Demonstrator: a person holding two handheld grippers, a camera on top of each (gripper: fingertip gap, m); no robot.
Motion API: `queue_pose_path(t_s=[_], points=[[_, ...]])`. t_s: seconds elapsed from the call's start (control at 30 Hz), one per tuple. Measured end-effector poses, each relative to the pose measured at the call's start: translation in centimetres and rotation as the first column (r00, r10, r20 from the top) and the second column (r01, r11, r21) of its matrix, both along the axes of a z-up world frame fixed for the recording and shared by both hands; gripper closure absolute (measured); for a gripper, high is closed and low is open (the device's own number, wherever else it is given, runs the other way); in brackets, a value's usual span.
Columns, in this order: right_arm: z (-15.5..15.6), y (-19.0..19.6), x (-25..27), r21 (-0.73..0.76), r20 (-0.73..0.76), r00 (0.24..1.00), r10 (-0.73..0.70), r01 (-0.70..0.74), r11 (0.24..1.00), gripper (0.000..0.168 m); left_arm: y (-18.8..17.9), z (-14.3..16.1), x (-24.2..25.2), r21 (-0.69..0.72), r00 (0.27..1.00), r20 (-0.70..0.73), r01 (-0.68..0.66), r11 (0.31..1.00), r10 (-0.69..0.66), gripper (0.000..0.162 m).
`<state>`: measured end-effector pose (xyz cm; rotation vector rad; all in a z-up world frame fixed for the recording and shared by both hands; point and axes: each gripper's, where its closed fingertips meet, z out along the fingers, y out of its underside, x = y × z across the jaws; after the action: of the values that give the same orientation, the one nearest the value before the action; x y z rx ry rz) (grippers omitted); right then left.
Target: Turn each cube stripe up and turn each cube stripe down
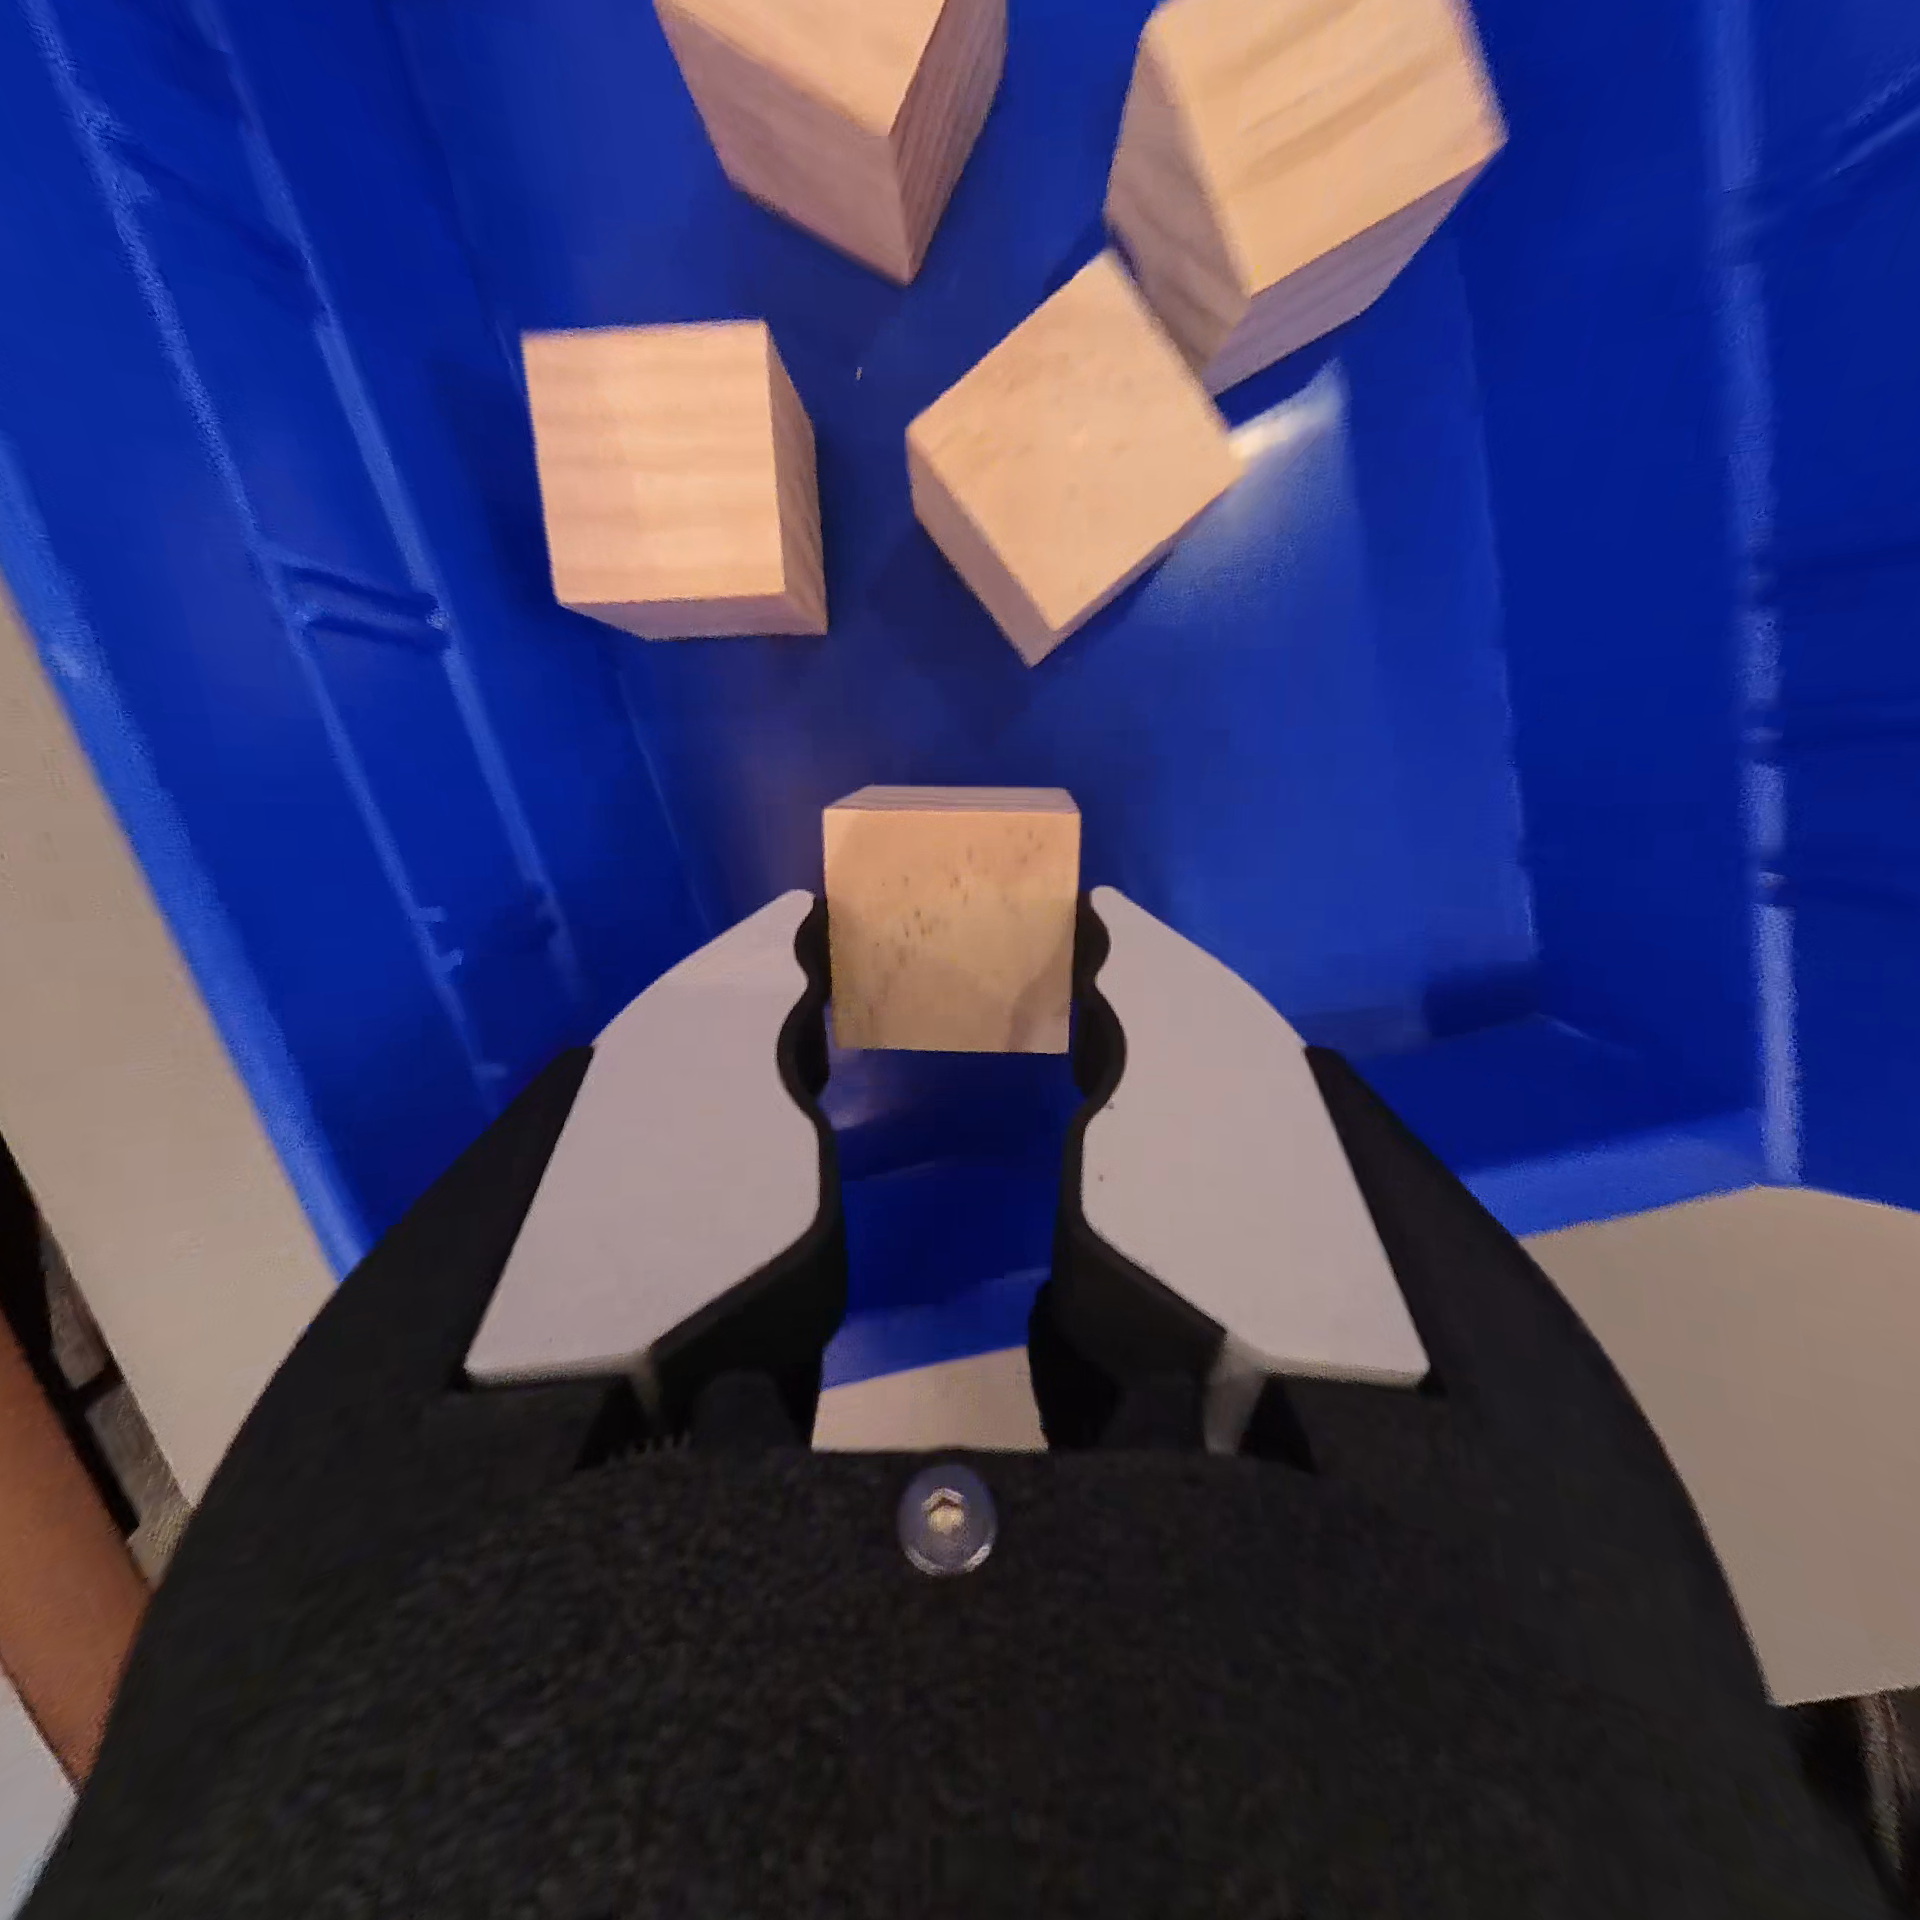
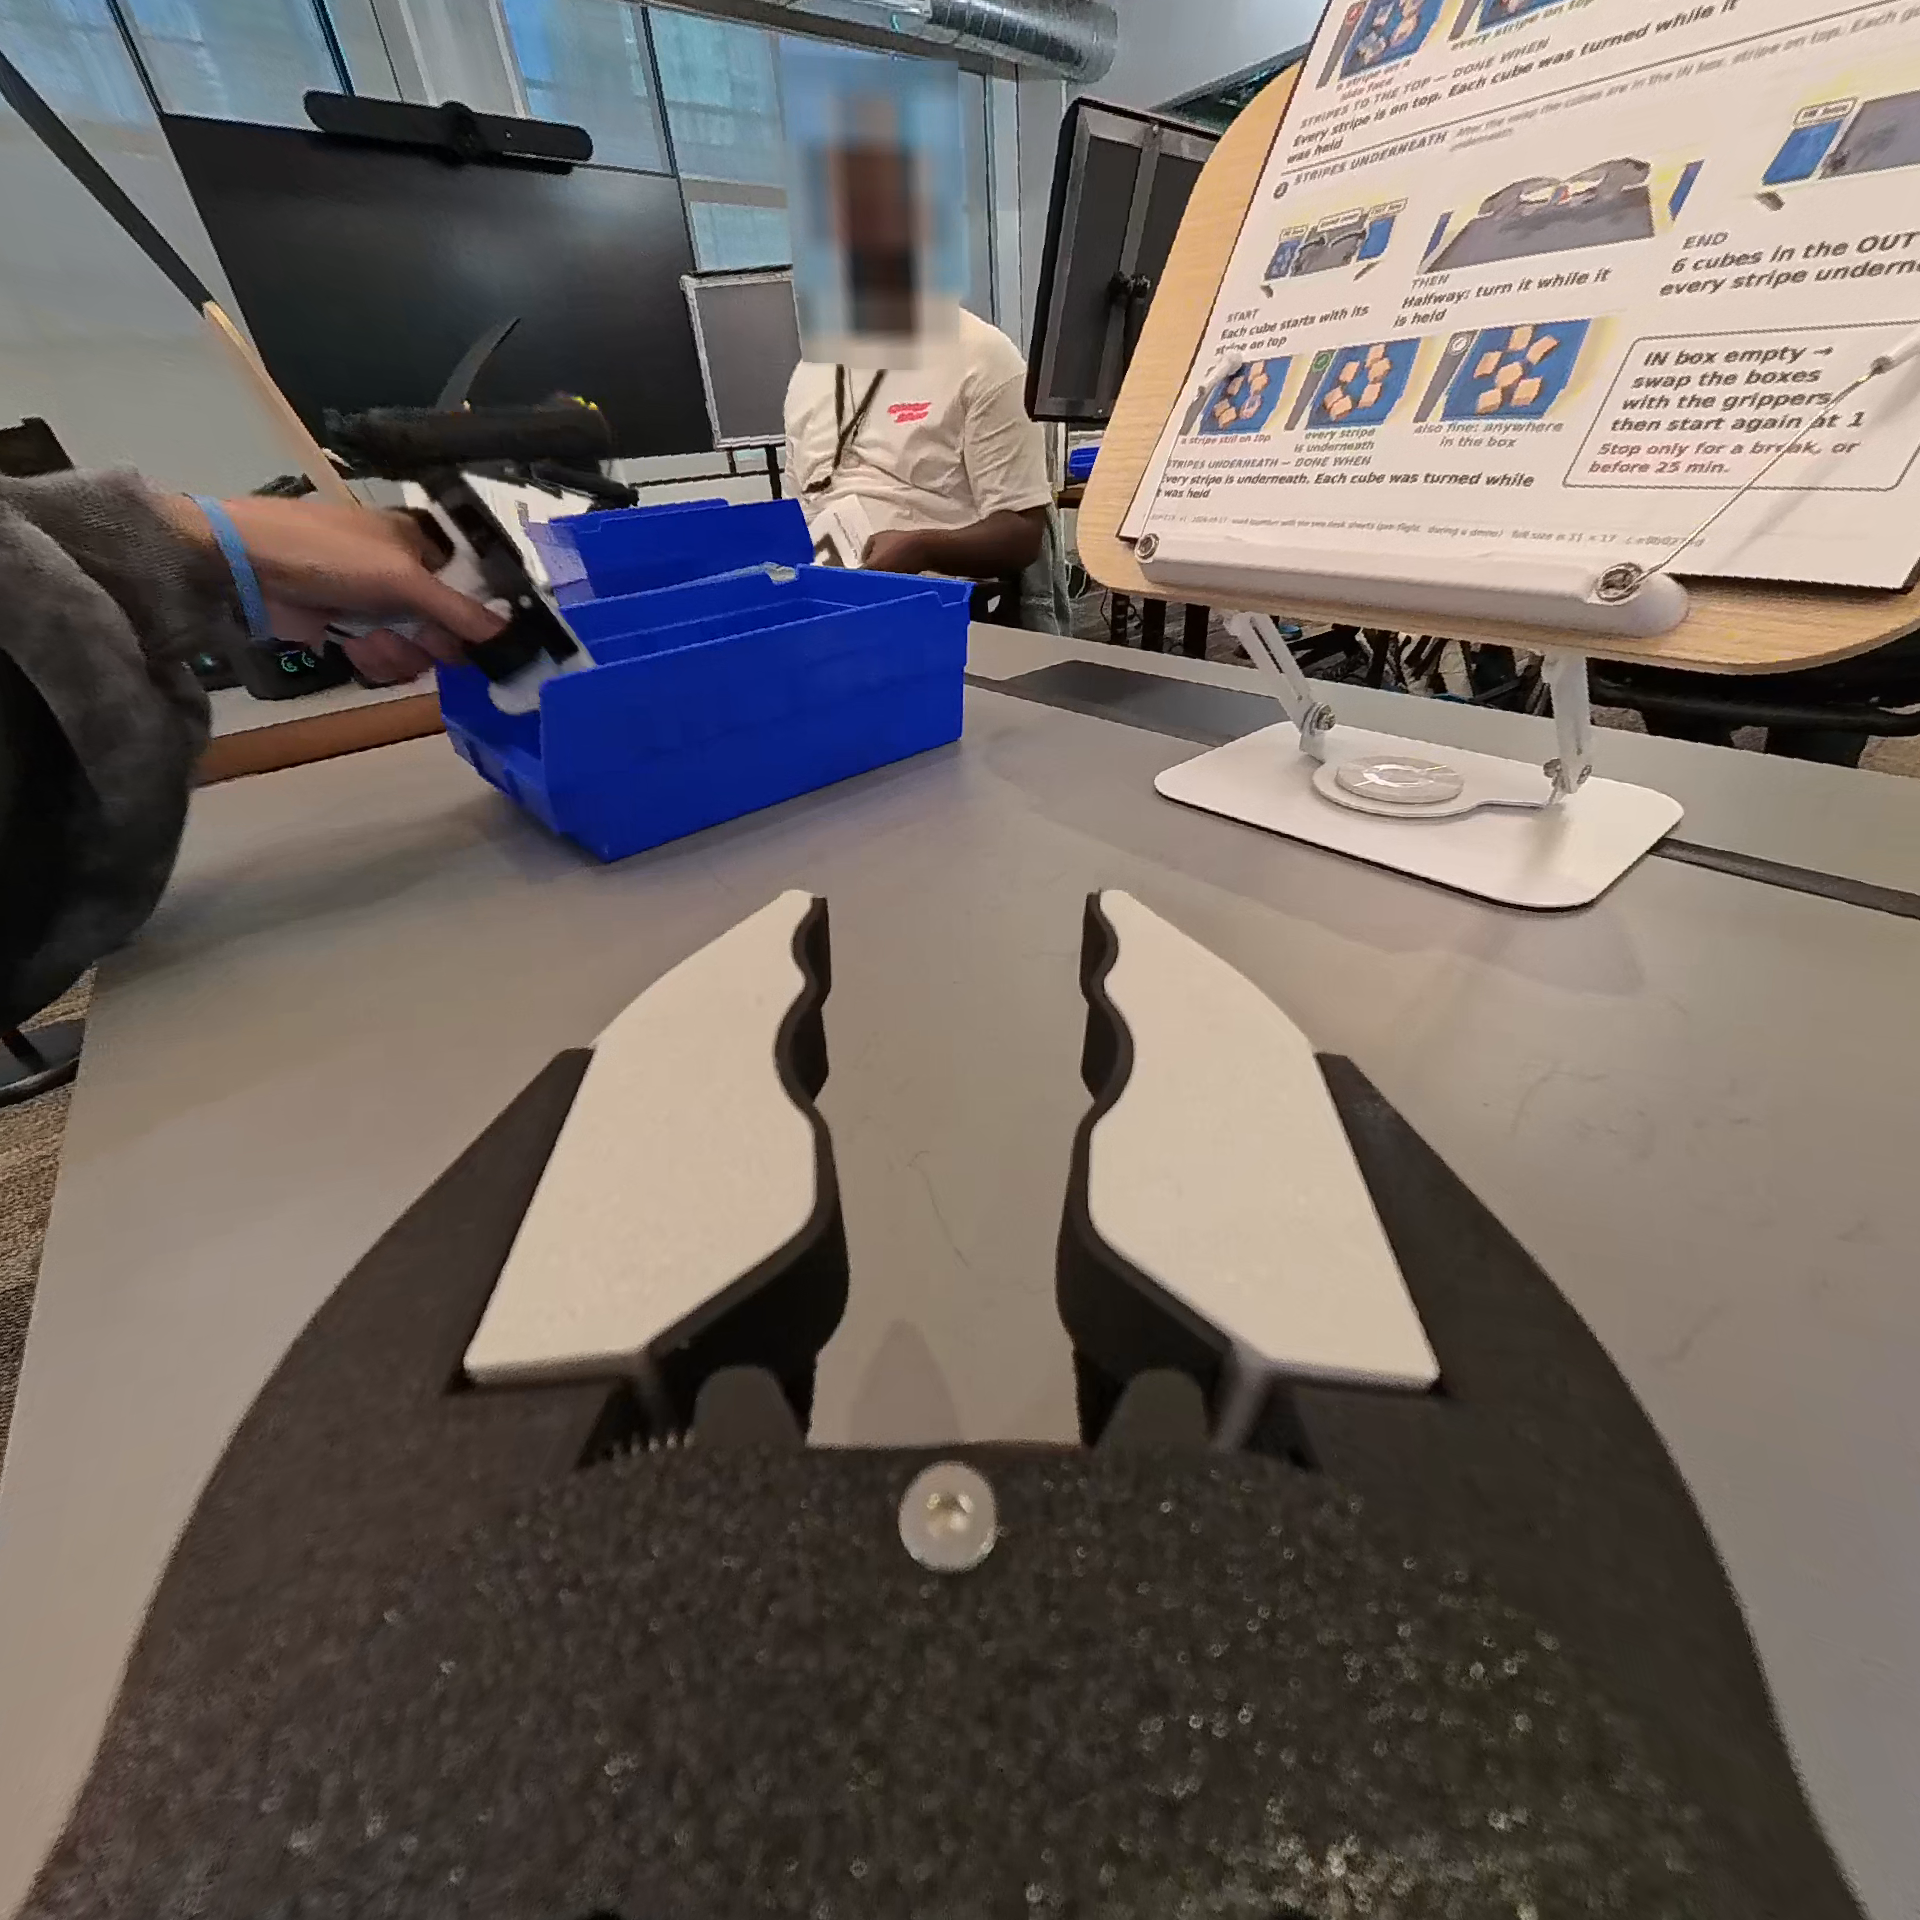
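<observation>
In the left wrist view, four cubes lie in the bin, ahead of a fifth cube between the left gripper fingertips. In the right wrist view, the bin sits on the table ahead-left of the right gripper; a stand sits ahead-right
</observation>
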<state>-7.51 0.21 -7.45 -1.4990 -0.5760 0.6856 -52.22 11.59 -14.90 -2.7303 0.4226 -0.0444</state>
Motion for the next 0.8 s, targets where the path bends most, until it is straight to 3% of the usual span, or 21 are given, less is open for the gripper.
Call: queue_pose_path(t_s=[0.03,0.27,0.43,0.53,0.6,0.67,0.8], points=[[0.0,0.0,0.0,0.001,0.001,1.0,0.0,0.0,1.0,0.122,-0.1,1.1,0.6,0.032,1.0,0.022,0.01,0.999,-0.01,0.118],[-0.1,0.2,0.0,0.0,0.009,1.0,-0.008,0.008,1.0,0.122,-1.9,8.5,9.9,0.244,0.958,0.18,0.175,0.954,-0.222,0.118],[-0.1,0.3,0.1,-0.001,0.01,1.0,-0.017,0.017,1.0,0.123,-3.2,10.6,16.5,0.348,0.923,0.155,0.282,0.894,-0.352,0.118],[-0.1,0.3,0.3,-0.006,0.0,1.0,-0.02,0.02,1.0,0.123,-4.0,11.1,21.3,0.383,0.868,0.253,0.316,0.868,-0.427,0.118],[0.0,0.3,0.3,-0.01,-0.006,1.0,-0.021,0.021,1.0,0.123,-4.6,11.1,24.8,0.394,0.802,0.365,0.326,0.859,-0.472,0.118],[0.0,0.3,0.3,-0.009,-0.009,1.0,-0.021,0.021,1.0,0.122,-5.4,11.4,28.4,0.396,0.692,0.52,0.324,0.859,-0.501,0.118],[0.1,0.2,0.3,-0.013,-0.026,1.0,-0.006,0.006,1.0,0.122,-7.2,12.7,34.6,0.353,0.364,0.808,0.33,0.876,-0.462,0.118]])
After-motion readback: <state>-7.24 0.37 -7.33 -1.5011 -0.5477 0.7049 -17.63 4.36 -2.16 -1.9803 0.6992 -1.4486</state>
